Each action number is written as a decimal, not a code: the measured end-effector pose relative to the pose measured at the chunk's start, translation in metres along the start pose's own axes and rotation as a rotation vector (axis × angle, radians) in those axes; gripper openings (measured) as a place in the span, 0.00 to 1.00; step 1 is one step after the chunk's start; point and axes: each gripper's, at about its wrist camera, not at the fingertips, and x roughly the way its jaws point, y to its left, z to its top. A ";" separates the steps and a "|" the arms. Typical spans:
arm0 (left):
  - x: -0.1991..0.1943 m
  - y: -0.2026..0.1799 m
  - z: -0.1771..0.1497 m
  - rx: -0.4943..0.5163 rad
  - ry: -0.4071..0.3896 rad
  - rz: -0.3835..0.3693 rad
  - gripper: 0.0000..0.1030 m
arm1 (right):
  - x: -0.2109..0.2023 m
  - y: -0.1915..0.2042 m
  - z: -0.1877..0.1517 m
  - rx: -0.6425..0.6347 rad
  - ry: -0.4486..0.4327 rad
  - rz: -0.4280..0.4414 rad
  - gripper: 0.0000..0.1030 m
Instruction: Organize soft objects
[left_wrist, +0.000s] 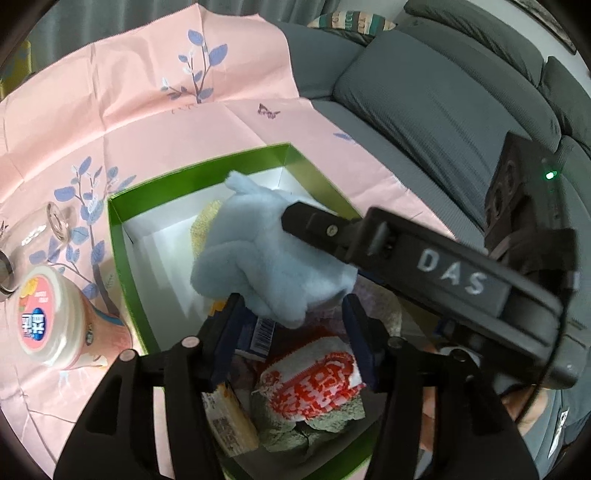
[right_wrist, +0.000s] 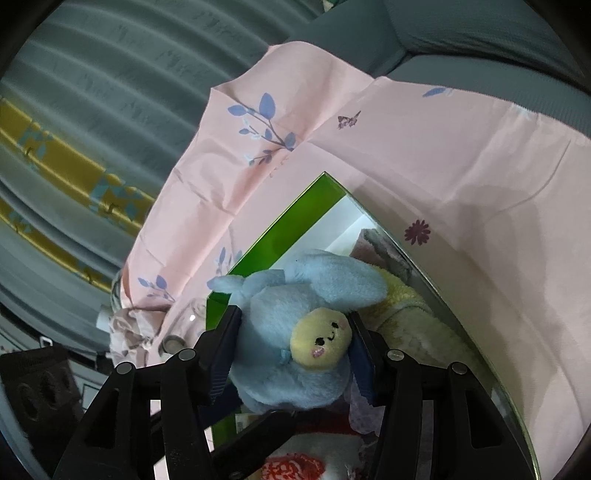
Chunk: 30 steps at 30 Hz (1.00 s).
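My right gripper (right_wrist: 293, 354) clamps the blue plush toy (right_wrist: 295, 332) over the green box (left_wrist: 122, 236); my left gripper (left_wrist: 291, 339) hangs wide, empty. Released here, the toy could roll off the piled cloths and over the rim.

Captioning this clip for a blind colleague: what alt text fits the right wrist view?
The right gripper grips a blue plush doll with a yellow face over an open green box. A yellow towel lies inside the box, which sits on a pink floral cloth.
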 end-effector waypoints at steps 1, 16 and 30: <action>-0.004 -0.001 0.000 0.005 -0.008 0.001 0.58 | -0.001 0.001 0.000 -0.004 0.000 -0.005 0.54; -0.054 -0.001 -0.010 0.030 -0.120 0.064 0.84 | -0.022 0.020 -0.007 -0.091 -0.016 -0.114 0.61; -0.103 0.000 -0.026 0.015 -0.207 0.090 0.96 | -0.052 0.058 -0.020 -0.203 -0.103 -0.160 0.83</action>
